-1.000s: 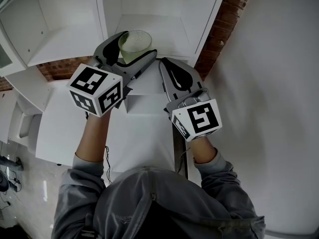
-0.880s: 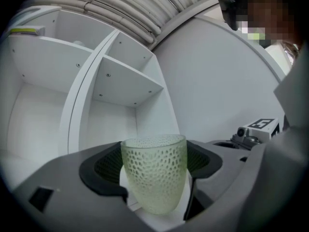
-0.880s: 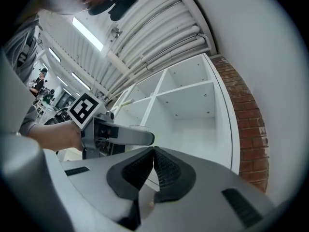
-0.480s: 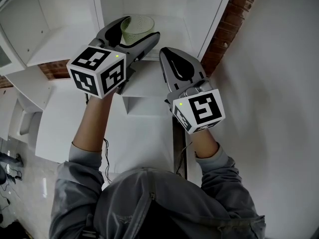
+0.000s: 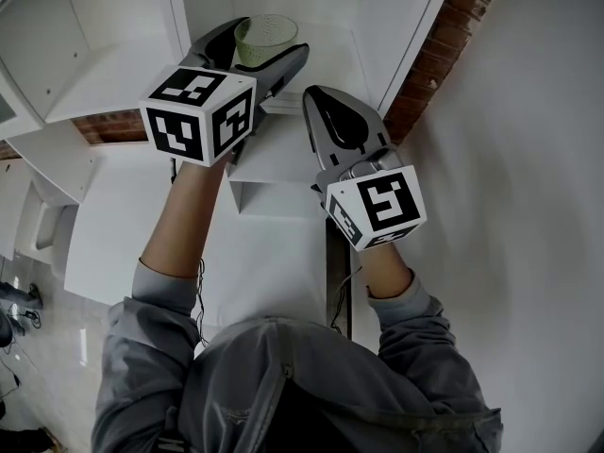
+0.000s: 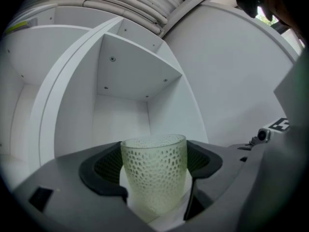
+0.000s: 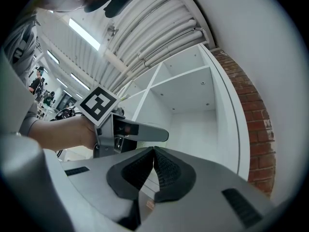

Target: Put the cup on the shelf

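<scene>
A pale green cup (image 5: 265, 38) with a honeycomb texture sits upright between the jaws of my left gripper (image 5: 260, 50), which is shut on it. In the left gripper view the cup (image 6: 154, 177) fills the space between the dark pads, in front of a white shelf compartment (image 6: 120, 115). The white shelf unit (image 5: 321, 26) lies just ahead of the cup in the head view. My right gripper (image 5: 326, 121) is shut with nothing in it, beside and a little behind the left one. Its pads meet in the right gripper view (image 7: 153, 170).
The shelf has several white open compartments and a vertical divider (image 5: 175, 17). A brick wall (image 5: 429, 50) borders the shelf on the right, with a plain white wall (image 5: 528, 206) beyond. A white ledge (image 5: 264, 243) lies below the grippers.
My left gripper has carried the cup up and forward toward the shelf opening. The right gripper has barely moved.
</scene>
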`<state>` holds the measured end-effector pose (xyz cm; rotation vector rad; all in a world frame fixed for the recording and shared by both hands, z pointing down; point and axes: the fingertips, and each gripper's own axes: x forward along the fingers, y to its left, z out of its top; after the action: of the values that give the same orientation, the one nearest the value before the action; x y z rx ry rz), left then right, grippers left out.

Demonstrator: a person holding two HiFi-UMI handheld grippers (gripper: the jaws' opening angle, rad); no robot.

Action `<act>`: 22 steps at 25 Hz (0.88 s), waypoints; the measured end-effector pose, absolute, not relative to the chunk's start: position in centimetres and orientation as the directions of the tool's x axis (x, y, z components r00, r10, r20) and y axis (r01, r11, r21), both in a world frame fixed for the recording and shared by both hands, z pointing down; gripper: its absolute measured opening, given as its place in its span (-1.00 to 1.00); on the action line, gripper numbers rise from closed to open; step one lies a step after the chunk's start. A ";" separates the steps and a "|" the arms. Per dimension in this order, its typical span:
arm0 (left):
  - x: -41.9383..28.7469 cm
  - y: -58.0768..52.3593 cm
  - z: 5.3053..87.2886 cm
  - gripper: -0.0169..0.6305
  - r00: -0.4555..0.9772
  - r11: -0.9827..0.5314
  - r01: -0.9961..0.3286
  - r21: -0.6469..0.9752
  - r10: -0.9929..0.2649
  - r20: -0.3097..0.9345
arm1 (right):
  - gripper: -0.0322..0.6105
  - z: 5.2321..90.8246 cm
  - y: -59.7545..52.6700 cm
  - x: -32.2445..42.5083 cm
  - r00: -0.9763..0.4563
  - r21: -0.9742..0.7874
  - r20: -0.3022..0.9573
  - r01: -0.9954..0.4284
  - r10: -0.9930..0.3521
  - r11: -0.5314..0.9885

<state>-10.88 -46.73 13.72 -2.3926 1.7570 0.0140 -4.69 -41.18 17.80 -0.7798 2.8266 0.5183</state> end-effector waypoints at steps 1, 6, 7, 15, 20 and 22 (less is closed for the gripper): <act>-11.0 -46.9 13.8 0.25 0.294 -0.279 -0.951 -0.131 -0.950 -0.108 | -0.81 17.9 -41.3 -4.7 -0.851 0.284 -0.245 -0.522 -0.465 0.804; -11.8 -48.0 14.0 0.25 0.255 -0.244 -0.964 -0.109 -0.962 -0.101 | -0.81 18.2 -41.7 -4.8 -0.853 0.281 -0.239 -0.519 -0.465 0.808; -11.8 -48.1 14.1 0.25 0.252 -0.241 -0.965 -0.107 -0.963 -0.097 | -0.81 18.3 -41.8 -4.9 -0.853 0.279 -0.237 -0.518 -0.465 0.808; -12.2 -48.9 14.1 0.25 0.220 -0.212 -0.972 -0.101 -0.972 -0.076 | -0.81 18.5 -42.1 -5.2 -0.854 0.274 -0.228 -0.518 -0.468 0.811; -12.1 -49.0 14.2 0.25 0.231 -0.224 -0.969 -0.102 -0.971 -0.065 | -0.81 18.6 -41.8 -5.3 -0.852 0.274 -0.237 -0.519 -0.466 0.810; -12.1 -49.0 14.3 0.25 0.231 -0.224 -0.969 -0.102 -0.971 -0.062 | -0.81 18.6 -41.7 -5.3 -0.853 0.275 -0.237 -0.517 -0.465 0.810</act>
<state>-12.11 -49.03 14.27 -2.3685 1.8778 -0.0228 -5.30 -41.68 18.61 -0.7748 2.8368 0.4983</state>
